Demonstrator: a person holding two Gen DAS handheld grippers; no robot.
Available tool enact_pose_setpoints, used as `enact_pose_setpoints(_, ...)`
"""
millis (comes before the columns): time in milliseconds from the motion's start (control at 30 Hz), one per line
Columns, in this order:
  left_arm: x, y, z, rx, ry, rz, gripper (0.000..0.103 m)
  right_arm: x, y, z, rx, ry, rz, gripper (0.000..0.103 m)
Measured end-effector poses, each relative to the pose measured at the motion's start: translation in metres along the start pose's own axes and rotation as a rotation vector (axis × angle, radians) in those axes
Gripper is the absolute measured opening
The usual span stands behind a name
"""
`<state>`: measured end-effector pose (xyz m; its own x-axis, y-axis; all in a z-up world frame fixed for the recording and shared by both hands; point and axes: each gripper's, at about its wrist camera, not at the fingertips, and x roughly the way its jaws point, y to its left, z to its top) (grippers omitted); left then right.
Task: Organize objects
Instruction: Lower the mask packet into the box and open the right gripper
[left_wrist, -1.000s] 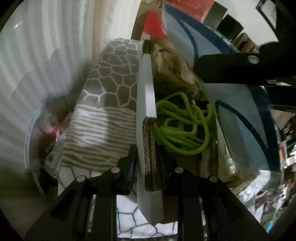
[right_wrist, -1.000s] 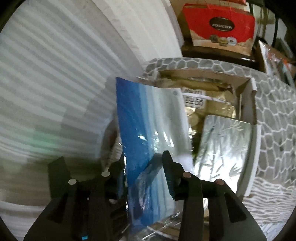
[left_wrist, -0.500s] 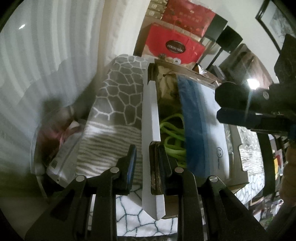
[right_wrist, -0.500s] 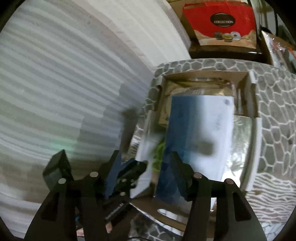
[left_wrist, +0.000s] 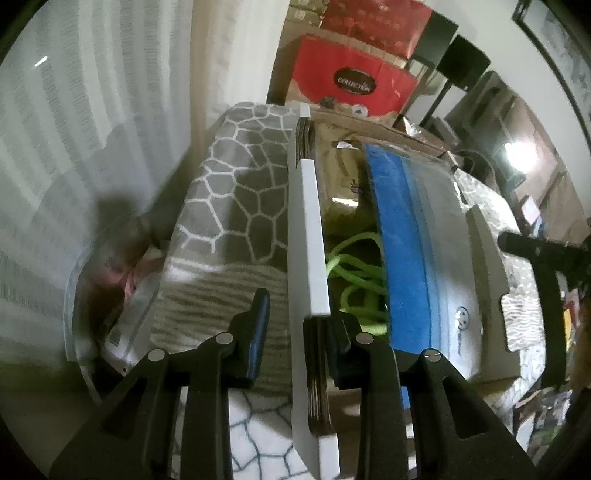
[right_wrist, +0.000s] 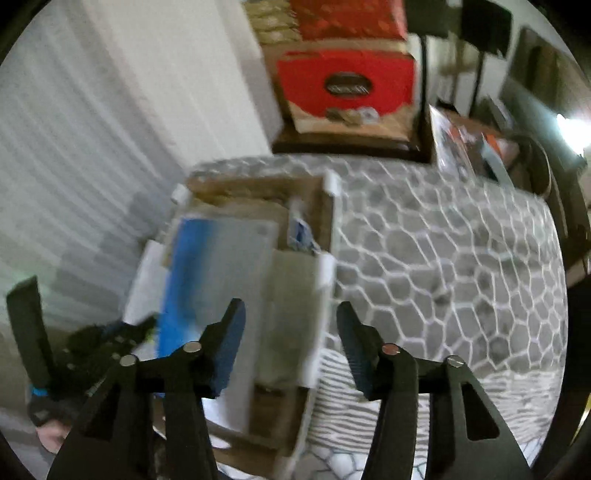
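Observation:
A cardboard box (right_wrist: 327, 229) stands on a grey patterned cover (right_wrist: 443, 258). A blue-and-white flat packet (left_wrist: 417, 251) lies inside it, also in the right wrist view (right_wrist: 218, 266), over a green cord (left_wrist: 354, 269). My left gripper (left_wrist: 301, 321) is open, its fingers astride the box's white left flap (left_wrist: 310, 236). My right gripper (right_wrist: 290, 332) is open and empty, above the box and clear of the packet.
A red "Collection" box (right_wrist: 347, 85) stands on a dark stand behind the cover. A white ribbed wall (left_wrist: 92, 110) is on the left. A clear bin with packets (left_wrist: 122, 295) sits low at the left. Shelves and clutter fill the right.
My right gripper let go of the blue-and-white packet into the box, opened and pulled back upward. My left gripper opened around the flap.

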<state>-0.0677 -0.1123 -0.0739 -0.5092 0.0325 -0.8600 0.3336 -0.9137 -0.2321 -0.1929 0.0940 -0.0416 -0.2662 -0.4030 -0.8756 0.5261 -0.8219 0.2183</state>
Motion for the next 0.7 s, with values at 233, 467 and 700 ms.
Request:
enact_pose_setpoints(233,0.013,-0.007,0.009,0.030,0.021,0.025,0.022,0.020,-0.020,-0.020,0.053,0.054,0.095,0.031)
enact_pose_setpoints(467,0.012,-0.017,0.008,0.060,0.013,0.042,0.015,0.015,-0.013,-0.022,0.030,0.033,0.093,0.018)
enact_pose_setpoints(700,0.011,-0.029,0.006,0.075,0.018,0.035,0.015,0.009,-0.019,-0.025,0.037,0.027,0.080,0.018)
